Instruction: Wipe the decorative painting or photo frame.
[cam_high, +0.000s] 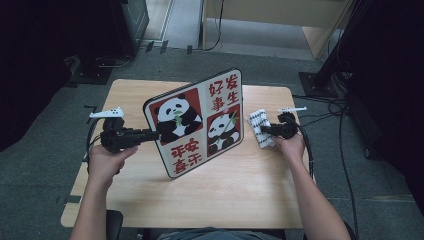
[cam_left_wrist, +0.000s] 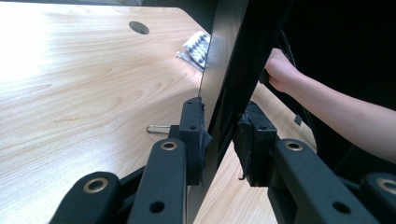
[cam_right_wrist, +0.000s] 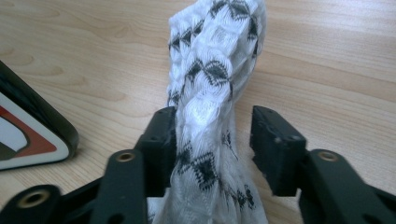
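Observation:
A black-edged board (cam_high: 195, 122) printed with pandas and red characters stands tilted on its lower edge on the wooden table (cam_high: 225, 200). My left gripper (cam_high: 150, 134) is shut on the board's left edge, and in the left gripper view the pads of that gripper (cam_left_wrist: 222, 140) clamp the dark board (cam_left_wrist: 224, 70). A white cloth with a black pattern (cam_high: 257, 120) lies to the right of the board. My right gripper (cam_right_wrist: 215, 140) stands open around the cloth (cam_right_wrist: 210, 70): the cloth leans on the left pad and the right pad stands clear of it.
The board's rounded corner (cam_right_wrist: 28, 135) lies left of the right gripper. The table has a round hole (cam_left_wrist: 138, 27) near its far edge. Cables and dark stands sit on the grey floor around the table. Bare wood lies in front of the board.

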